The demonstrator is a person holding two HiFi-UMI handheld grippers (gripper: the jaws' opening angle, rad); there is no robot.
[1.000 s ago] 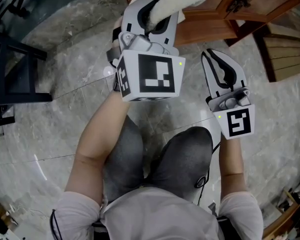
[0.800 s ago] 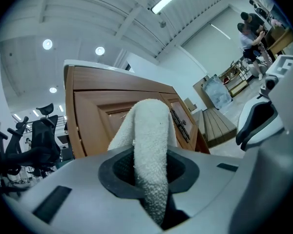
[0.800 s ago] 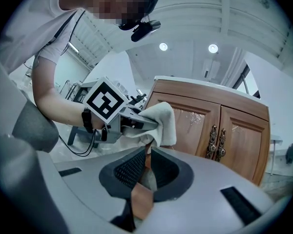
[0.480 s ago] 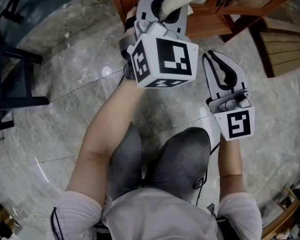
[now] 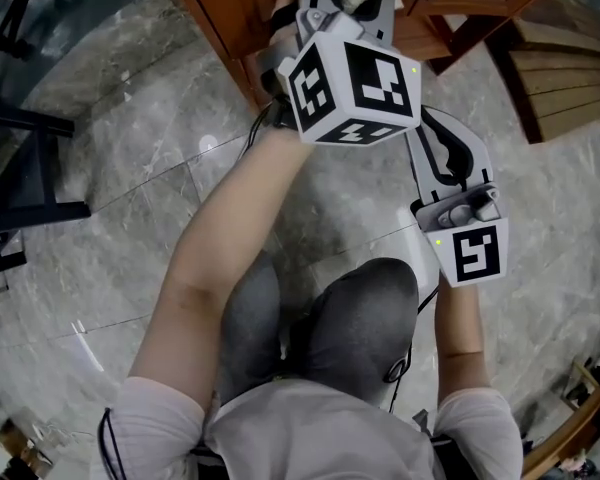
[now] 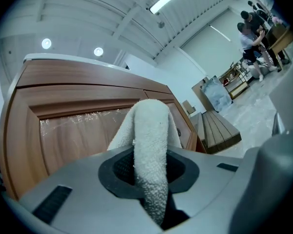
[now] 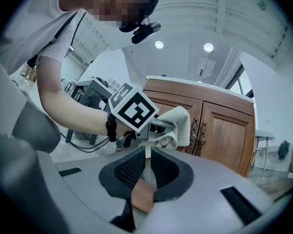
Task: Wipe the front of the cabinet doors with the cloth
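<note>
Grey marble floor [image 5: 110, 148] fills most of the head view, under one brown wooden cabinet [image 5: 230, 18] at the top edge. That view catches only a corner of the cabinet. The right gripper view shows its front whole: two panelled doors, the left door [image 7: 173, 99] and the right door [image 7: 229, 130], side by side.

There are two grippers. The left gripper [image 6: 149, 167] is raised in front of the left door, its jaws clamped on the single white cloth [image 6: 149, 140], which stands up between them in a thick fold. From the right gripper view the cloth hangs over that gripper's tip, across the left door's lower half. No view settles whether it touches the wood. The right gripper [image 5: 438, 128] is held lower and further from the cabinet, above the person's knee, with its jaws drawn together.

Only the left gripper view shows a stack of planks [image 6: 219, 128] beside the cabinet and a few people [image 6: 251, 33] far off. Only the right gripper view shows the two dark metal handles [image 7: 198, 130], where the doors meet.
</note>
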